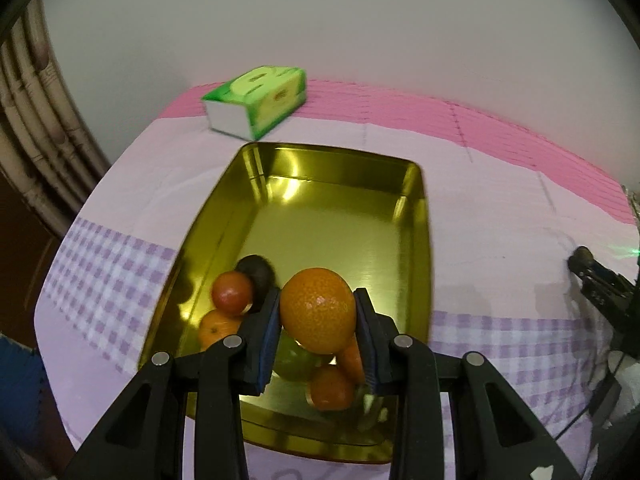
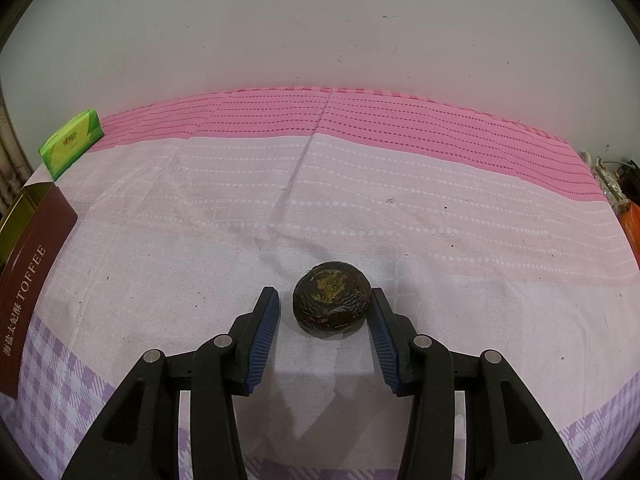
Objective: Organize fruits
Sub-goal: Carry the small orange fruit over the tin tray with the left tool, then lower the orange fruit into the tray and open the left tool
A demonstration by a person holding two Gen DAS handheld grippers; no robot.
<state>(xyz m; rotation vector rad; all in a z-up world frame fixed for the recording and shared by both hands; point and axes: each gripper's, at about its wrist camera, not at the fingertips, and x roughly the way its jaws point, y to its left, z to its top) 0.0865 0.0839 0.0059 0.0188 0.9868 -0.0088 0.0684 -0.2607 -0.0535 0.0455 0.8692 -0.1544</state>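
We hold the left gripper [image 1: 317, 312] clenched on a large orange [image 1: 318, 309], raised above the gold tin tray [image 1: 416, 216], which contains smaller oranges [image 1: 331, 387], a reddish fruit [image 1: 232, 291], a green fruit [image 1: 294, 364] and a dark fruit [image 1: 260, 272]. Our right gripper [image 2: 325, 312] stands released around a dark wrinkled fruit [image 2: 331, 298] resting on the cloth [image 2: 360, 208]; the right pad sits just beside it, the left apart.

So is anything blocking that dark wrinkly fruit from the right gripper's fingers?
Nothing visible. The dark fruit sits on the cloth between the right gripper's open fingers, with only bare cloth in the gaps.
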